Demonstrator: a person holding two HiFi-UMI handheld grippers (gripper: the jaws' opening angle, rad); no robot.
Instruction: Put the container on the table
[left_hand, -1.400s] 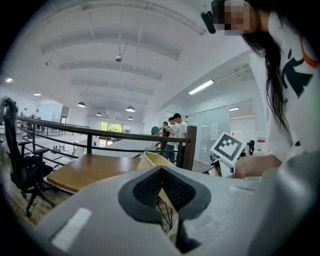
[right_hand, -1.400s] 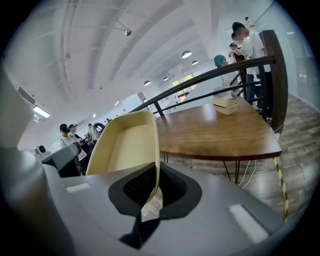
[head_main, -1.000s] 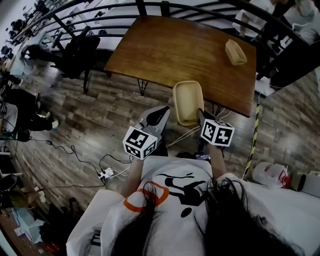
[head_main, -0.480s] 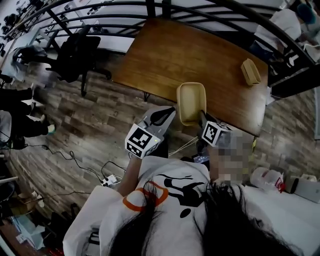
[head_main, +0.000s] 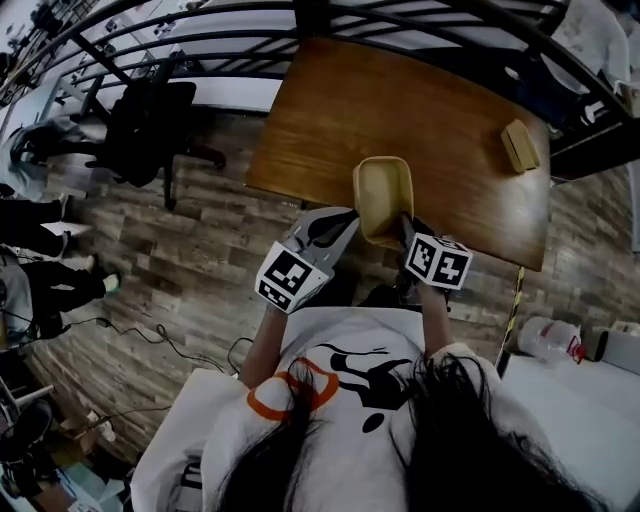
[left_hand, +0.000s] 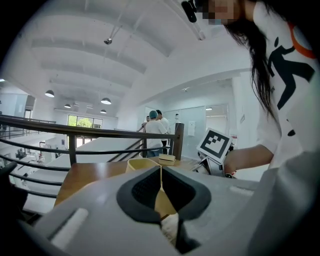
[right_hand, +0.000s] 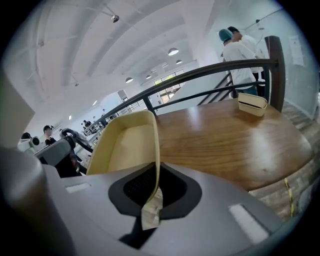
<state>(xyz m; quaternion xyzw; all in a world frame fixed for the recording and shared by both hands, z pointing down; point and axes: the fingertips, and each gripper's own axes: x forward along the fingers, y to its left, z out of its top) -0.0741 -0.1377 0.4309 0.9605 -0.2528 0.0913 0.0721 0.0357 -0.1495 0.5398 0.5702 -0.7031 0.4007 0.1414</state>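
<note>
Container (head_main: 382, 190) over table (head_main: 400, 100); fingers of left gripper (left_hand: 161, 186) and right gripper (right_hand: 153, 189) clamp it.

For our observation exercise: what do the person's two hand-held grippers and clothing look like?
The left hand-held gripper and right hand-held gripper each have a light grey, wedge-shaped body with black ribbed pads at the tip. Each carries a white cube printed with black square markers. The person wears a white short-sleeved T-shirt with a black and orange print.

The right gripper (right_hand: 154, 192) jaws clamp the container (right_hand: 127, 145) rim (table (right_hand: 225, 145) behind).
</note>
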